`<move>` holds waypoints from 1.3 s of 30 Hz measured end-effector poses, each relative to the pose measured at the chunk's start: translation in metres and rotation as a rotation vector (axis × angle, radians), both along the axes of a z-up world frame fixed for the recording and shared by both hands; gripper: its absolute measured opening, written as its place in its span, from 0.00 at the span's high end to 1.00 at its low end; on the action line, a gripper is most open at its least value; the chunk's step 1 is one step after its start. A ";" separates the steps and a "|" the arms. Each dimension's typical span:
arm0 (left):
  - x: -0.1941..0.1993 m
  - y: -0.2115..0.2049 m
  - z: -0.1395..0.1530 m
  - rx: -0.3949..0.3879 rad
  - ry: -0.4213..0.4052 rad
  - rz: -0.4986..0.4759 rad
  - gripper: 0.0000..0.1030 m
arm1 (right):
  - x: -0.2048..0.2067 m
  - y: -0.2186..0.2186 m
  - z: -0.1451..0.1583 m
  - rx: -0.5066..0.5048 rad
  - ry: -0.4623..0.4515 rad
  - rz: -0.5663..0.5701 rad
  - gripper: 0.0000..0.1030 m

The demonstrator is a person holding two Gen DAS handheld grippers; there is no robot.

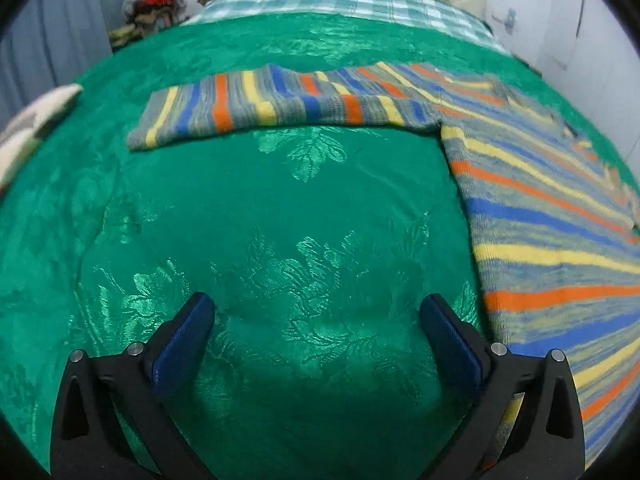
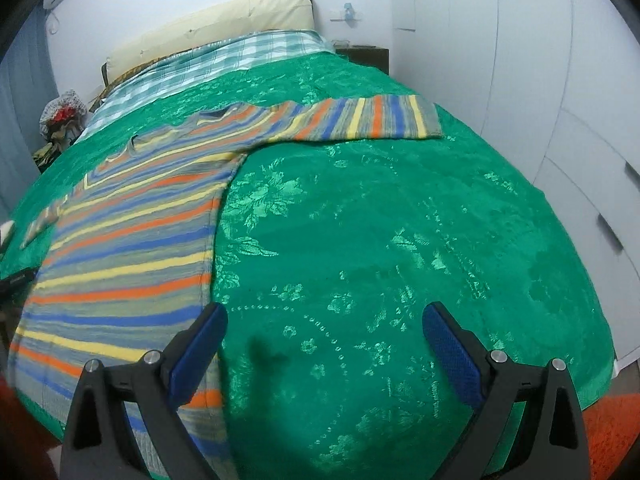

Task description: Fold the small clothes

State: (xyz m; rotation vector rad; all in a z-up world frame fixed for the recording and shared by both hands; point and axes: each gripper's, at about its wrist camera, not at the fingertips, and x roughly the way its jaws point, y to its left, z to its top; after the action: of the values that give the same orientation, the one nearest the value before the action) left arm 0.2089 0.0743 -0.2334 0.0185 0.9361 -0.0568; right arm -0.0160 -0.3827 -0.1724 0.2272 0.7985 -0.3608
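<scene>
A knitted sweater striped in orange, yellow, blue and grey lies spread flat on a bed covered with a shiny green floral-patterned bedspread, its sleeves stretched out to either side. In the left wrist view, one sleeve runs across the upper middle of the bedspread while the body fills the right side; in the right wrist view the body of the sweater fills the left side and the other sleeve reaches toward the bed's right edge.

The left gripper hovers low over bare green bedspread just beside the sweater's side edge, its black arms and blue-padded fingers spread wide apart and holding nothing. The right gripper hangs likewise above the bedspread at the sweater's opposite side, its blue-padded fingers wide apart and empty; its left finger overlaps the sweater's edge in the picture, though whether it touches the cloth cannot be told.

Beyond the sweater, a teal-and-white checked sheet and a cream pillow lie at the head of the bed. White wardrobe doors stand along the right, and an orange rug shows on the floor.
</scene>
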 end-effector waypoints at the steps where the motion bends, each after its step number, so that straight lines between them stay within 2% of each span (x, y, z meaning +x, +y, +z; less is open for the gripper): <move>1: -0.001 -0.001 0.000 0.010 -0.004 -0.002 0.00 | 0.001 0.001 -0.001 0.000 0.004 0.005 0.06; 5: -0.002 0.002 -0.001 -0.014 -0.003 -0.001 0.00 | 0.008 0.004 -0.005 0.008 0.010 0.027 0.06; 21: -0.001 0.001 0.000 -0.009 -0.004 -0.001 0.00 | 0.005 0.001 0.001 0.051 -0.042 0.028 0.06; 39: -0.001 0.000 0.000 -0.009 -0.004 -0.001 0.00 | 0.008 0.003 -0.002 0.047 -0.027 0.038 0.06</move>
State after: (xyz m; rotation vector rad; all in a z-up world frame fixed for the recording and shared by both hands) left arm 0.2081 0.0745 -0.2331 0.0111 0.9315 -0.0614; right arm -0.0083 -0.3799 -0.1741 0.2596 0.7846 -0.3031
